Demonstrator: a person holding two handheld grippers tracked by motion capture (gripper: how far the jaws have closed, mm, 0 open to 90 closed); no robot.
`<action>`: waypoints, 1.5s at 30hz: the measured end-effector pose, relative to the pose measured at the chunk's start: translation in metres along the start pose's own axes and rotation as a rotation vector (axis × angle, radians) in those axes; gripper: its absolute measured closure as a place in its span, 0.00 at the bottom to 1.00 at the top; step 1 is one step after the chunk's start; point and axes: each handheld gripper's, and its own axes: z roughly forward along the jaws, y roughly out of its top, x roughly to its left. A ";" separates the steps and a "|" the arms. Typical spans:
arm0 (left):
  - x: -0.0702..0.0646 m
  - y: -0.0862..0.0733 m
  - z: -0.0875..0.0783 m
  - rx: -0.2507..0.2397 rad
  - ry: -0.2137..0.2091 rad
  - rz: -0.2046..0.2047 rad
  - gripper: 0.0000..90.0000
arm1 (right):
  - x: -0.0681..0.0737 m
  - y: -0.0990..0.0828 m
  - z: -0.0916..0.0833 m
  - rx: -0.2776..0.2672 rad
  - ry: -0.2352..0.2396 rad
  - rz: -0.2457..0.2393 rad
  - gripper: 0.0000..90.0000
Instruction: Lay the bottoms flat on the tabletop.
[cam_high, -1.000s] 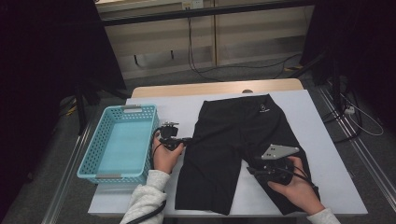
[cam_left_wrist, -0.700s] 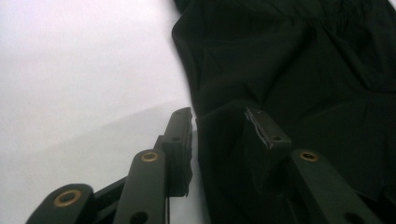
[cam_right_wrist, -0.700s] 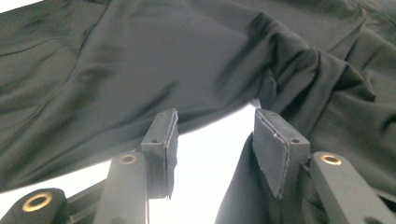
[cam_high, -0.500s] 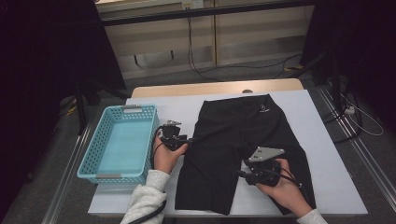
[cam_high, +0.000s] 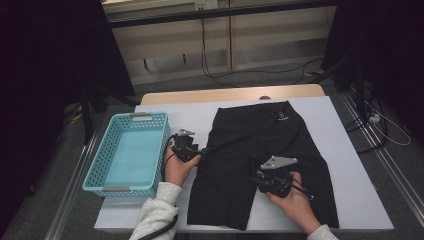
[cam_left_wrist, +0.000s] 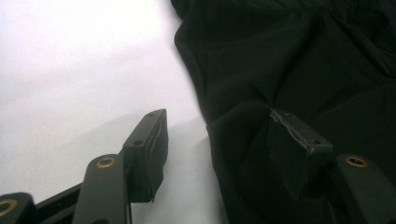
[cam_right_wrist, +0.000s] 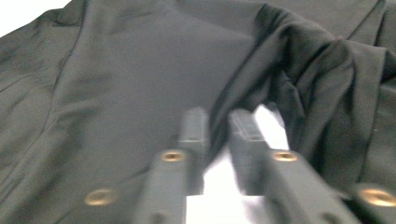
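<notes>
Left gripper (cam_high: 206, 149): held at the left edge of the black shorts (cam_high: 265, 160), jaws standing apart after just opening, one over the bare table top and one over the cloth, nothing clamped between them. Right gripper (cam_high: 256, 178): set low on the shorts between the two legs, jaws just drawn nearly together; in the right gripper view a raised fold of the fabric sits at the narrow gap between the blurred pads, and whether they pinch it cannot be told for sure. Black shorts: spread flat across the middle of the table, waistband away from the person, legs toward the near edge, a puckered ridge at the crotch. Small white logo (cam_high: 283, 118) near the waistband, too small to read. Turquoise plastic basket (cam_high: 103, 168): latticed walls, at the table's left end, just beside the left hand (cam_high: 177, 169). Table (cam_high: 345, 165): pale grey-white top, with a tan wooden strip along the far edge. Room: dim, grey floor, cables trailing behind and to the right, dark curtains at both sides, light panelled wall at back.
</notes>
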 end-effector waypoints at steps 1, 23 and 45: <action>0.000 0.000 0.000 0.000 0.000 0.000 0.44 | 0.000 0.000 0.000 0.000 0.000 0.000 0.92; -0.003 0.013 0.026 0.012 -0.049 -0.034 0.99 | -0.009 -0.005 -0.013 0.045 0.073 -0.031 0.97; 0.014 0.027 0.020 -0.023 -0.012 -0.065 0.58 | -0.006 0.000 -0.018 0.001 0.012 -0.078 0.77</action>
